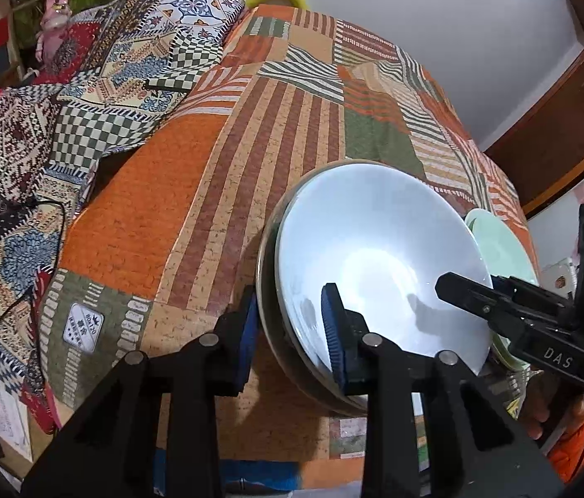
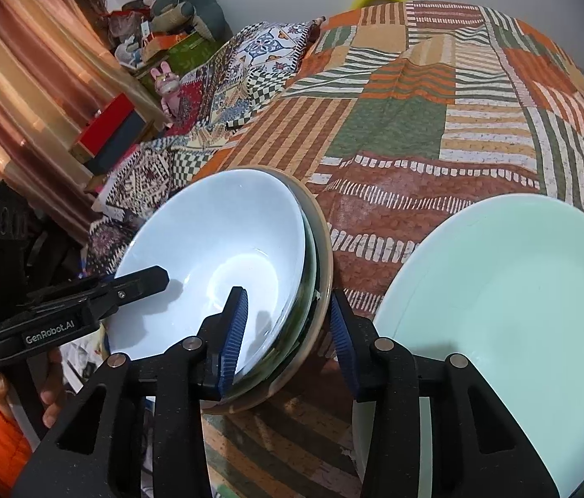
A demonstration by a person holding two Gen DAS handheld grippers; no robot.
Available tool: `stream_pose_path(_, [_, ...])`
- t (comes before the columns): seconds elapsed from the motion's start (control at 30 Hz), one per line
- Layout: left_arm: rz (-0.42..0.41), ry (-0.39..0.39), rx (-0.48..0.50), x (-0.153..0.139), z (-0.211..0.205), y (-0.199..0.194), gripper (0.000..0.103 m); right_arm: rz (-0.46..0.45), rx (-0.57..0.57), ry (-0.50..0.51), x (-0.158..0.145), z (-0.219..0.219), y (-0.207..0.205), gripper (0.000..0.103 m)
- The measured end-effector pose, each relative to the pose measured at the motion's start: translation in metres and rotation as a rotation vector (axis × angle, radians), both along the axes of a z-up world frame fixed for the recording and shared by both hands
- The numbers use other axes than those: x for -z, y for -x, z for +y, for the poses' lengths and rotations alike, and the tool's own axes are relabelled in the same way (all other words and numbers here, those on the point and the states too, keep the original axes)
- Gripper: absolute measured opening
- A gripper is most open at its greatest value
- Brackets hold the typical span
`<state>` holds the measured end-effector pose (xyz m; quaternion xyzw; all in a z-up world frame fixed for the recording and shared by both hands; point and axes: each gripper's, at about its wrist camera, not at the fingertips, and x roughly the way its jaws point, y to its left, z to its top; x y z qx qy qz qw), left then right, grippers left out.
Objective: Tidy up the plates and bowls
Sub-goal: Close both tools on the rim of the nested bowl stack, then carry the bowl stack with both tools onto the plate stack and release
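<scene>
A stack of nested bowls, the top one white (image 1: 379, 249), rests on the patchwork bedspread (image 1: 217, 174). My left gripper (image 1: 292, 336) straddles its left rim, one blue pad inside and one outside, with gaps showing. My right gripper (image 2: 288, 332) straddles the opposite rim of the same stack (image 2: 217, 257), with a wide gap on the outer side. A pale green plate (image 2: 512, 311) lies to the right of the stack, also in the left wrist view (image 1: 499, 245). Each gripper shows in the other's view: right gripper (image 1: 483, 303), left gripper (image 2: 126, 286).
A second patterned quilt (image 1: 97, 83) is bunched on the bed's left side. A black cable (image 1: 43, 257) lies across it. A pink toy rabbit (image 2: 167, 83) and boxes stand by the curtain. A wooden door (image 1: 574, 116) is at right.
</scene>
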<state>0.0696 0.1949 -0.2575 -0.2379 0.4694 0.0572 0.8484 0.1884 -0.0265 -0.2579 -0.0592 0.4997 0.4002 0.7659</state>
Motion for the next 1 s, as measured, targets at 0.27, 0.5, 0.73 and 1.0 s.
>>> stream_pose_path(0.27, [0.015, -0.066, -0.021, -0.006, -0.009, 0.003, 0.030, 0.003, 0.010, -0.014, -0.003, -0.002, -0.002, 0.035])
stream_pose_path(0.5, [-0.017, -0.088, -0.025, -0.024, -0.013, 0.007, 0.030, 0.007, 0.022, -0.042, -0.010, -0.008, 0.001, 0.033])
stream_pose_path(0.73, [-0.072, -0.111, -0.010, -0.053, -0.024, 0.006, 0.030, -0.018, 0.052, -0.095, -0.033, -0.023, 0.004, 0.033])
stream_pose_path(1.0, [-0.126, -0.156, 0.058, -0.084, -0.053, -0.005, 0.030, -0.063, 0.111, -0.130, -0.059, -0.054, 0.005, 0.033])
